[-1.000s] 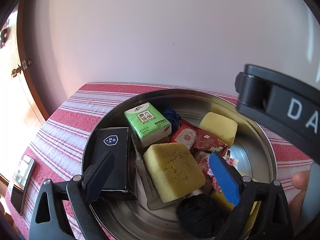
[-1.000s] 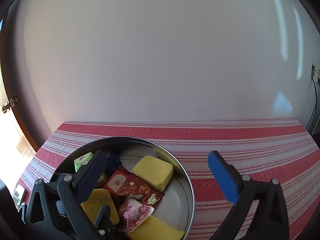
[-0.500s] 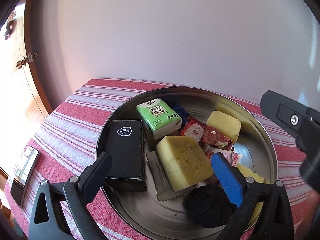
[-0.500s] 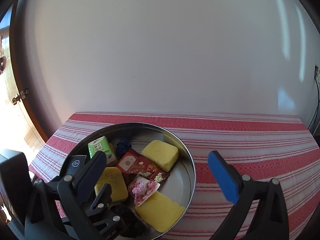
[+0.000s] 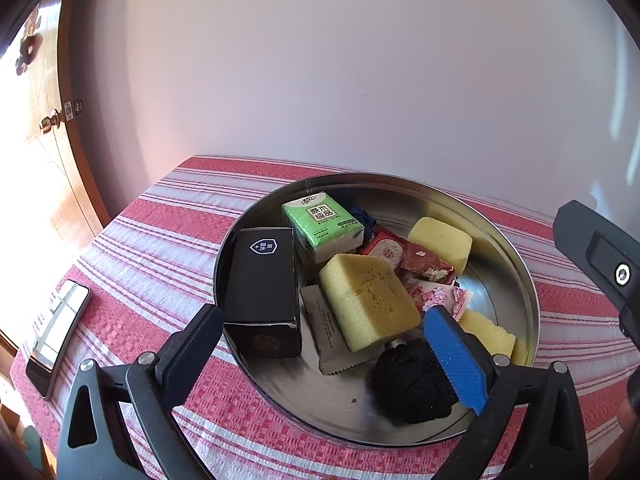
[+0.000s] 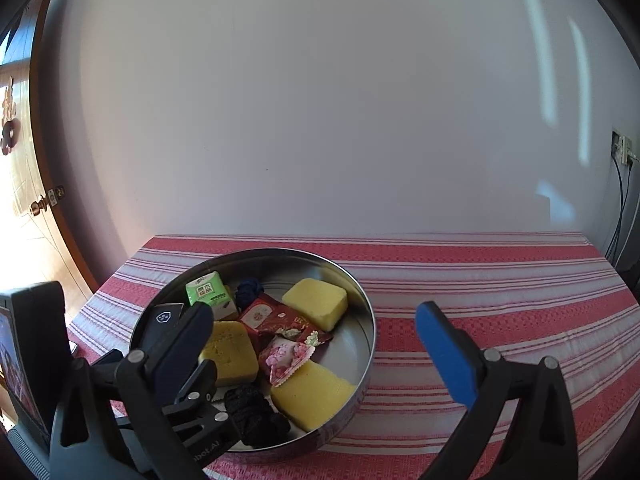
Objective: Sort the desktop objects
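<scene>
A round steel tray sits on a red striped tablecloth. It holds a black box, a green tissue pack, yellow sponges, red and pink snack packets, a grey sachet, a dark blue bundle and a black knitted bundle. My left gripper is open and empty above the tray's near rim. My right gripper is open and empty, to the right of the left one.
A phone lies on the cloth at the left edge. The striped cloth stretches right of the tray. A white wall stands behind the table, a wooden door at the left, and a wall socket with cables at the right.
Both grippers have pulled back and risen from the tray, so more of the tray and table shows. The right gripper has moved out toward the right edge of the left wrist view. Both stay open.
</scene>
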`<move>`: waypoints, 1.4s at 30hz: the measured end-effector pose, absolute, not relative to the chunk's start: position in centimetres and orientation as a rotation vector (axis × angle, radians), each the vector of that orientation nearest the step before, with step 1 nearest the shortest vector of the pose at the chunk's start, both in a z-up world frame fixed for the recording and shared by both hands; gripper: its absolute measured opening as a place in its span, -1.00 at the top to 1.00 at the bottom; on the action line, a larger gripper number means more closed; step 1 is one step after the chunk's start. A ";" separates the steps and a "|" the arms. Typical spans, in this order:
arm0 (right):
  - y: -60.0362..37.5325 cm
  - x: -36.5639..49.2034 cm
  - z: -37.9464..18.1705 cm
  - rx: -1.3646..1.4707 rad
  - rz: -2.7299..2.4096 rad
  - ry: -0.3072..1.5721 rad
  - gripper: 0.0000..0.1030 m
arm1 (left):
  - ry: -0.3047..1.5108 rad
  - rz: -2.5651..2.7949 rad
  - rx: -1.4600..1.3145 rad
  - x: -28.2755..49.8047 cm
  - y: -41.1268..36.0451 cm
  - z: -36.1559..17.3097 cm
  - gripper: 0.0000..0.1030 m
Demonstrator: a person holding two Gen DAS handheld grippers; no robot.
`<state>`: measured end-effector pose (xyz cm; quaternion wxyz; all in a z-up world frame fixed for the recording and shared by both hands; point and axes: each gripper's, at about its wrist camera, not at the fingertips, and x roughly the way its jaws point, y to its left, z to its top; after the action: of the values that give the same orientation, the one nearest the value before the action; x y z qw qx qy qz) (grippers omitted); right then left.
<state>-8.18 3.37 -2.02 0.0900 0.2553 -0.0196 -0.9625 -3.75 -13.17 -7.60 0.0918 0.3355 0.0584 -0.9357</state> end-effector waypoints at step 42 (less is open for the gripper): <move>5.1 0.7 -0.8 0.452 -3.064 -0.107 -0.99 | 0.029 -2.764 0.855 2.8 -11.8 -5.7 -0.98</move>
<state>0.73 5.07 -0.85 0.0213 0.1458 -0.0344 -0.9885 2.79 -11.82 -5.74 0.1238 0.2932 0.0098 -0.9480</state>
